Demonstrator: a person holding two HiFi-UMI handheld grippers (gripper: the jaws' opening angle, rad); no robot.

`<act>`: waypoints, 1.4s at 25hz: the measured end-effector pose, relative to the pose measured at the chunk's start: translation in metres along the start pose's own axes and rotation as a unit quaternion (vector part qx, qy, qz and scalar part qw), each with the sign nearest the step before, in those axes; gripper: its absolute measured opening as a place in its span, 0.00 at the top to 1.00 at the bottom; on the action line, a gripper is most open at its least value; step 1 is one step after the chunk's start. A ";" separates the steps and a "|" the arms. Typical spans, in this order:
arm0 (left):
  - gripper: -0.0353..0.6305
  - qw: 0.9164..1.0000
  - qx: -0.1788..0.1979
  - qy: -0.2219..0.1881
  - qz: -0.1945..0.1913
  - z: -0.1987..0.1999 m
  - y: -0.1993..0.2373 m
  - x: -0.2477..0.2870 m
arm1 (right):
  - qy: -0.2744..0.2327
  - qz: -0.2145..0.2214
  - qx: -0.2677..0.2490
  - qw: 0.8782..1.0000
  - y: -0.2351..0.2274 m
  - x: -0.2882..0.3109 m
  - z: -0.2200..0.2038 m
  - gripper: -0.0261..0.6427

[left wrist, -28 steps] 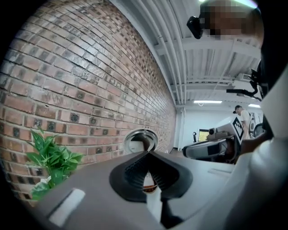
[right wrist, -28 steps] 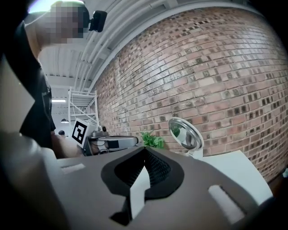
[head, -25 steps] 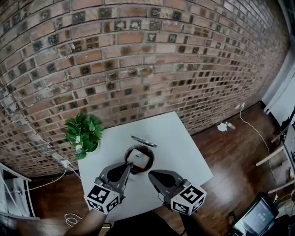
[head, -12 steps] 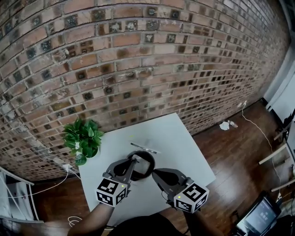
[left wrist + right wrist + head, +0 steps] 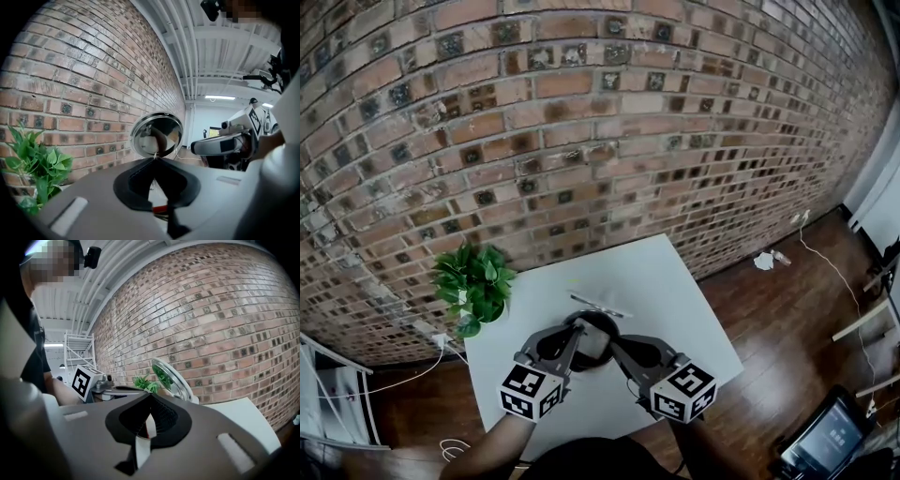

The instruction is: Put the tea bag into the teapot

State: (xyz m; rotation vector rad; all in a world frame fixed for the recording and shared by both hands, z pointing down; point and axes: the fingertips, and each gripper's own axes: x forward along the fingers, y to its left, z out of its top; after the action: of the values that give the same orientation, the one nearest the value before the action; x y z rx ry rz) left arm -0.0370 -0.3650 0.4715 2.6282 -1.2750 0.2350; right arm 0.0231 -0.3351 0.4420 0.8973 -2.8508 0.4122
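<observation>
The dark round teapot (image 5: 607, 324) stands in the middle of the white table (image 5: 675, 300), its shiny metal lid (image 5: 596, 306) tipped up at the far side. Both grippers meet over its mouth. My left gripper (image 5: 577, 330) comes in from the left and my right gripper (image 5: 614, 342) from the right, with the pale tea bag (image 5: 592, 343) between their tips. In the left gripper view the left gripper (image 5: 154, 158) is shut, with white paper (image 5: 157, 187) showing in the jaws. In the right gripper view the right gripper (image 5: 150, 395) is shut on a white strip (image 5: 150, 427).
A green potted plant (image 5: 473, 281) stands at the table's left far corner. A brick wall runs close behind the table. Cables lie on the wooden floor to the left and right, and a white shelf stands at the far left.
Both grippers have moved forward and closer together, from the near side of the teapot to right over its mouth. The tea bag has gone with them.
</observation>
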 end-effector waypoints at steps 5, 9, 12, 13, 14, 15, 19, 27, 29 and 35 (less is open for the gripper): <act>0.94 1.000 0.002 0.017 0.004 -0.009 0.005 0.001 | 0.012 0.001 -0.002 1.000 -0.006 0.014 -0.008 0.96; 0.94 0.999 0.024 0.044 0.001 -0.020 0.006 0.007 | 0.018 0.005 -0.005 1.000 -0.005 0.018 -0.010 0.96; 0.94 0.998 0.024 0.052 -0.003 -0.025 0.005 0.009 | 0.014 0.002 -0.005 1.000 -0.006 0.016 -0.008 0.96; 0.92 0.998 0.022 0.053 -0.003 -0.026 0.005 0.010 | 0.013 0.001 -0.006 1.000 -0.007 0.016 -0.007 0.96; 0.89 0.998 0.021 0.053 -0.003 -0.027 0.005 0.011 | 0.012 0.001 -0.006 1.000 -0.007 0.015 -0.007 0.96; 0.88 0.998 0.020 0.054 -0.002 -0.027 0.005 0.011 | 0.011 0.000 -0.006 1.000 -0.008 0.015 -0.006 0.96; 0.85 0.998 0.016 0.055 -0.005 -0.027 0.005 0.010 | 0.010 -0.005 -0.001 1.000 -0.009 0.012 -0.007 0.96; 0.87 1.000 0.009 -0.009 0.011 0.006 0.001 -0.039 | -0.005 -0.005 -0.004 1.000 0.007 -0.002 0.002 0.96; 0.92 0.999 0.007 -0.035 0.016 0.020 -0.003 -0.057 | -0.011 -0.006 -0.005 1.000 0.016 -0.010 0.007 0.96; 0.94 0.998 -0.011 -0.064 0.016 0.037 -0.021 -0.105 | -0.045 -0.020 -0.001 0.999 0.048 -0.039 0.025 0.96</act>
State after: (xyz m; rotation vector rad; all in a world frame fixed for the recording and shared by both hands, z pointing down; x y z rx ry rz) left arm -0.0828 -0.2827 0.4089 2.6442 -1.3509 0.0583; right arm 0.0262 -0.2841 0.3999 0.9964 -2.9073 0.3736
